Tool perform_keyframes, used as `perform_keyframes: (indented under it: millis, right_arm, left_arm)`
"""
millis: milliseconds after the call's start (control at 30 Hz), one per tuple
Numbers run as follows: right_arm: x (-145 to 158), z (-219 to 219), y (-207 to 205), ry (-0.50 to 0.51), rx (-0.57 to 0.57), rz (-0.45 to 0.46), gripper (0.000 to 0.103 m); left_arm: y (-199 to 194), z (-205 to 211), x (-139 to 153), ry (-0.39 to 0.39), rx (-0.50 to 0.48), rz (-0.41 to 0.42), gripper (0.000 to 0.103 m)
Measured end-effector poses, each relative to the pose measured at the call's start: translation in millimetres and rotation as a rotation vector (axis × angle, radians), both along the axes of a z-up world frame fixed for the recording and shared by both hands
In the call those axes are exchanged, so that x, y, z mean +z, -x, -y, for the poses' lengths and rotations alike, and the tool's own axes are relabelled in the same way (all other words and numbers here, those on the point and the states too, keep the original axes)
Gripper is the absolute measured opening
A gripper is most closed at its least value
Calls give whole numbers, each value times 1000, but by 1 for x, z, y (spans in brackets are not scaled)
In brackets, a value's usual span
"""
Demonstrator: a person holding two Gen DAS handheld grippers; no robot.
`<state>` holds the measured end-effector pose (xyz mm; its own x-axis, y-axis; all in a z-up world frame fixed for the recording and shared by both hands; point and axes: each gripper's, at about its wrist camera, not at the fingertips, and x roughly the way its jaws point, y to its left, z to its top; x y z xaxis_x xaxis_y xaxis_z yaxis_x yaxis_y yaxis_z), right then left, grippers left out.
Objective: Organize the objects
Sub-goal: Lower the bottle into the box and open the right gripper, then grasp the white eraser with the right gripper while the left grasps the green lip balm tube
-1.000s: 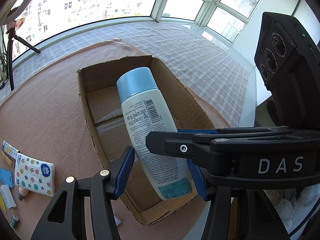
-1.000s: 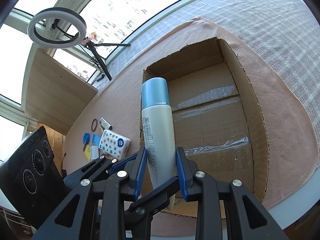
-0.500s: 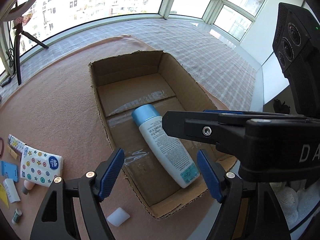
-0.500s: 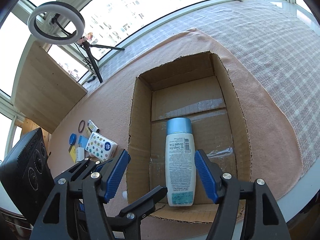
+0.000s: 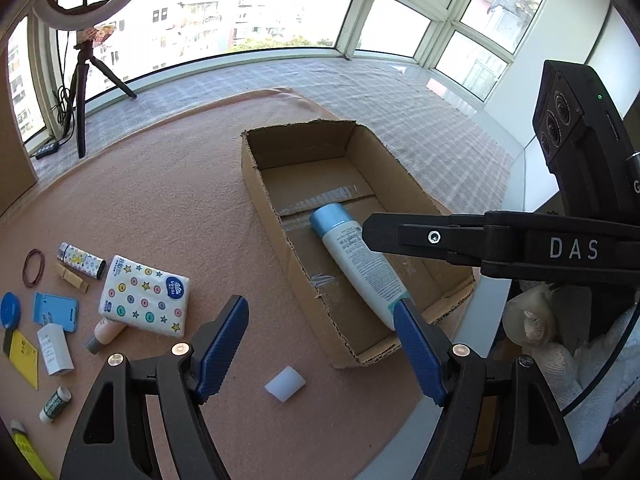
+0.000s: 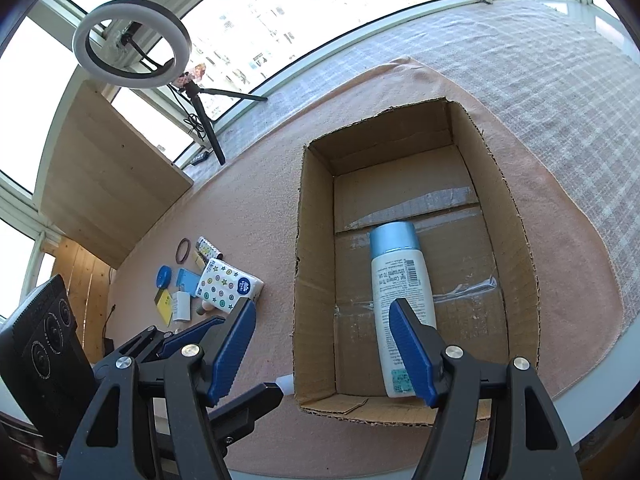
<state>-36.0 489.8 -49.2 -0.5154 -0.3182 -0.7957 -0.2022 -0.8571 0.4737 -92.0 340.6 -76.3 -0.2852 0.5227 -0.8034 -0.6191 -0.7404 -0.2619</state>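
right gripper [image 5: 520,240]: I read "DAS" in white on its black arm, left wrist view.
camera body [image 5: 588,152]: a lone "G" at the frame edge, rest cut off.
bottle [image 6: 400,300]: printed label plus barcode; I make out roughly "70 ml", other lines too small.
tissue pack [image 5: 146,296]: round blue logo, looks like "Vinda", not sure.
yellow card [image 5: 24,356]: print unreadable.

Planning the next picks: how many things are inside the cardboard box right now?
1. A white bottle with a blue cap lies flat on the floor of the cardboard box, cap toward the far end. The near wall could hide something small.
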Motion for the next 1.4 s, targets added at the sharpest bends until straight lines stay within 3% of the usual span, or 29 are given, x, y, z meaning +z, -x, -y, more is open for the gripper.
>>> perform_keyframes:
  millis: [400,633,733,933,1400]
  right_arm:
    - [14,83,-22,-54,149,-54,66]
    - [-23,125,-44,-93,195,-1,65]
    - [-41,132,-46,-105,178,28,59]
    - [-66,132,-40,-167,97,76,55]
    - [-78,138,-22,-320,25,75,55]
  left_arm:
    - [12,146,10,30,212,-12,78]
    - [18,221,-8,69,299,17,78]
    - [19,242,-17,89,316,30,78]
    - [19,263,-34,124,311,53,78]
    - [44,263,-72,223,242,53,78]
